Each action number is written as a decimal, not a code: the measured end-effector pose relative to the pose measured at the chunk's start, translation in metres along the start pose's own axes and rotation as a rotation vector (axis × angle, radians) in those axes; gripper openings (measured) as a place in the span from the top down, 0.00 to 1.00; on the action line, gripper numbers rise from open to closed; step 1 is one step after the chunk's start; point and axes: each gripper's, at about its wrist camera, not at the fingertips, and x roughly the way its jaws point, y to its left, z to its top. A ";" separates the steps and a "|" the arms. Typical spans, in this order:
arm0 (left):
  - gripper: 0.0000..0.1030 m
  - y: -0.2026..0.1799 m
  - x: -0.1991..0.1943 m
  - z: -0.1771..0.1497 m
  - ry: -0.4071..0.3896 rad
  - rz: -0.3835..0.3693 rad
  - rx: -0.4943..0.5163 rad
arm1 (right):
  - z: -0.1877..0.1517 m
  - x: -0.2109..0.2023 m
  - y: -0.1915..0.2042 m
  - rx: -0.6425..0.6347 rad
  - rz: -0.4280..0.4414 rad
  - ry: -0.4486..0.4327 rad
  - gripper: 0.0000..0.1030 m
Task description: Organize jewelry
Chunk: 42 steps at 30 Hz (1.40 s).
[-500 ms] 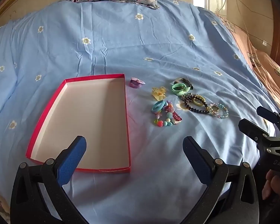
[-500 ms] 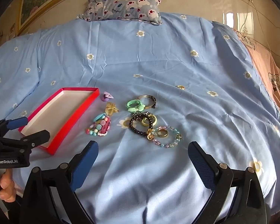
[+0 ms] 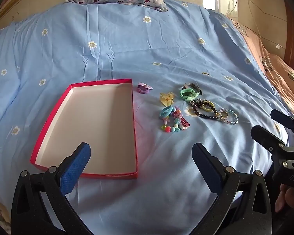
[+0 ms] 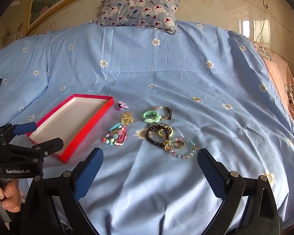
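Jewelry: my loose cluster of colourful bead bracelets, rings and hair ties [image 4: 147, 131] lies on the blue flowered bedsheet [image 4: 166, 68].
Box: shallow red cardboard tray [image 3: 100, 121] just left of it.
Left gripper [image 3: 141, 156]: spread wide, holding nothing.
Right gripper [image 4: 150, 161]: spread wide, holding nothing.

The left tongs [image 3: 141, 156] are held wide open above the blue bed sheet [image 3: 127, 49], with nothing between them. A shallow red box [image 3: 134, 117] (white inside) is seen lying on the sheet. Just right of it, small jewelry is scattered: a purple clip [image 3: 144, 88], a green hair tie [image 3: 188, 94], a dark bead bracelet [image 3: 203, 115].
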 end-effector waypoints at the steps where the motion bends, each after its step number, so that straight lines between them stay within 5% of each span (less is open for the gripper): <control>1: 0.00 -0.003 0.002 0.000 -0.001 0.003 -0.004 | 0.001 0.001 -0.001 0.000 -0.001 0.001 0.05; 42: 0.00 -0.004 0.005 -0.001 0.010 0.017 0.002 | -0.001 0.006 -0.001 0.018 0.023 0.016 0.05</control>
